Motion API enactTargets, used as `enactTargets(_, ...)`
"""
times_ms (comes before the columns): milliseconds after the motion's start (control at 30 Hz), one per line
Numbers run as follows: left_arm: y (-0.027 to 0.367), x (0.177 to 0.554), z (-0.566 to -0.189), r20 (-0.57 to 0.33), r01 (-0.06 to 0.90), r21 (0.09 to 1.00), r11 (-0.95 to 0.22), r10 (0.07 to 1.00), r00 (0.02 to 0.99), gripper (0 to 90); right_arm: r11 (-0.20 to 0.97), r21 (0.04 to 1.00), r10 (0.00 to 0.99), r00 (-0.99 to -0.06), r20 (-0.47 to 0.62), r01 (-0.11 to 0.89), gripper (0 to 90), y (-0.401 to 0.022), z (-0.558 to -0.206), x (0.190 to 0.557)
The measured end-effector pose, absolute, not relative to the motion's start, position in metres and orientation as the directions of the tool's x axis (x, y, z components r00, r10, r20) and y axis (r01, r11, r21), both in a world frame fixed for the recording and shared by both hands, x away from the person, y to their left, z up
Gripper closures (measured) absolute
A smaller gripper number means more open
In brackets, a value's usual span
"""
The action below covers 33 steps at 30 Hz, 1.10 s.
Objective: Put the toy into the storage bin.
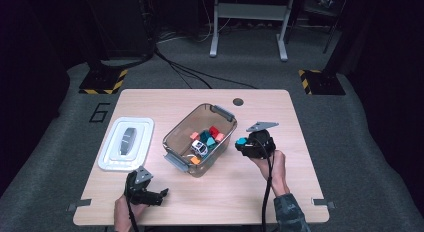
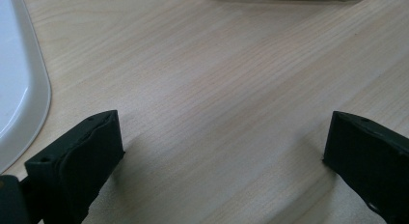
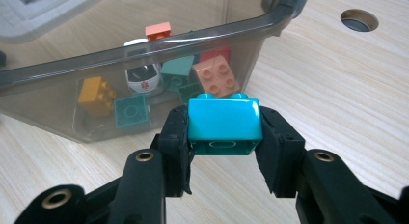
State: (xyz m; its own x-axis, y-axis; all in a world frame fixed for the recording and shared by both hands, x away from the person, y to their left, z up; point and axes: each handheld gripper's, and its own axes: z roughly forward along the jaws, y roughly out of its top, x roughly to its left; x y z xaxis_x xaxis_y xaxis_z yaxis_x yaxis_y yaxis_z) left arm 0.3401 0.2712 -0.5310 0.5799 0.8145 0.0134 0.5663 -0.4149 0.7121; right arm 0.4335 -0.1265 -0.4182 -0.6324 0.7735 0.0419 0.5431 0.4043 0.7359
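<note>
Turquoise plastic building brick (image 3: 224, 125) sits clamped in the right gripper (image 3: 224, 137); carry it above the smoky transparent bin's rim (image 3: 144, 52) before releasing; left gripper (image 2: 222, 151) rests wide open, empty.

Turquoise brick (image 3: 224, 123) between black jaws of right gripper (image 3: 224, 151). Smoky grey translucent bin (image 1: 176, 133) holds orange, red, pink, teal bricks and a white toy car (image 1: 199, 147). White lid (image 1: 109, 157). Pale wood-grain table (image 1: 280, 122).
</note>
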Motion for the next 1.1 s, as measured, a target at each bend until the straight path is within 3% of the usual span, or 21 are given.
enactTargets(533, 0.271, 0.34, -0.531, 0.014, 0.565, 0.714, -0.413, 0.816, 0.578, 0.0, 0.372, 0.769, 0.782, -0.622, 0.042, 0.519, 59.1, -0.134, -0.377, 0.44)
enactTargets(900, 0.271, 0.34, -0.531, 0.012, 0.568, 0.712, -0.413, 0.816, 0.578, 0.0, 0.388, 0.778, 0.755, -0.654, 0.039, 0.495, 59.1, -0.115, -0.347, 0.449)
enactTargets(1100, 0.271, 0.341, -0.531, 0.005, 0.57, 0.714, -0.407, 0.816, 0.577, 0.0, 0.465, 0.738, 0.714, -0.7, 0.014, 0.489, 59.1, -0.087, -0.339, 0.466)
